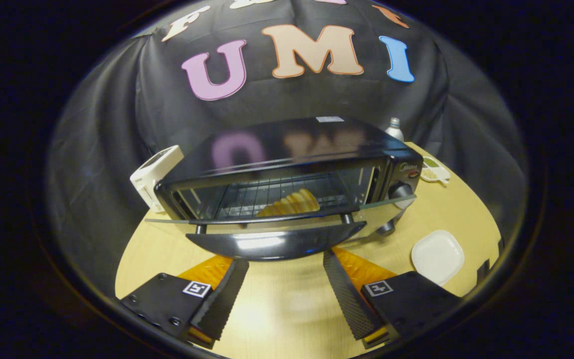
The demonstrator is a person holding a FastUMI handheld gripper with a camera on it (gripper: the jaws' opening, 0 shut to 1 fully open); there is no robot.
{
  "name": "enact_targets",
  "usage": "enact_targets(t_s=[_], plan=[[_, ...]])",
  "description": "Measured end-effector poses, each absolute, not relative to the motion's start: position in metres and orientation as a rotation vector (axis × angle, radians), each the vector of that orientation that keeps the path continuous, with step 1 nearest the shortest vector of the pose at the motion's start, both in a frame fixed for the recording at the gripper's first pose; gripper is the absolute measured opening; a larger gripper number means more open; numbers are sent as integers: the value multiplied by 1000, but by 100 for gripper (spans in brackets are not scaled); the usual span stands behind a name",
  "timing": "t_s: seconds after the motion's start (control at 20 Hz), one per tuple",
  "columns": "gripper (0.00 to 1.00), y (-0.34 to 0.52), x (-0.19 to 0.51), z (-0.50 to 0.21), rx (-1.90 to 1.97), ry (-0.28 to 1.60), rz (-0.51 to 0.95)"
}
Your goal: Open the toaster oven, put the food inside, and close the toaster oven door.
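A black toaster oven [287,149] stands on the wooden table [277,309] just ahead of my fingers. Its glass door [267,219] hangs down open, nearly level, with the black door handle [274,244] at its front edge. On the wire rack inside lies a ridged yellow pastry [292,203]. My gripper [284,271] is open, its fingertips just under the handle's front edge, one to each side of its middle. Nothing is between the fingers [219,299].
A white square plate [437,256] lies on the table to the right of the oven. A white appliance [155,175] stands behind the oven's left side. At the back right are a silver bottle [394,128] and a small packet [434,170].
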State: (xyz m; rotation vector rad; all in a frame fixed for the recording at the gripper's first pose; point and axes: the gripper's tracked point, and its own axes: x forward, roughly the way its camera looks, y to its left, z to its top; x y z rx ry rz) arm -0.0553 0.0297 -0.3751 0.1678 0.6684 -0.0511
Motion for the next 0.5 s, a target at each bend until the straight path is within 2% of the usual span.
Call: enact_targets(t_s=[0.5], plan=[[96, 14, -42, -352, 161, 627, -60]])
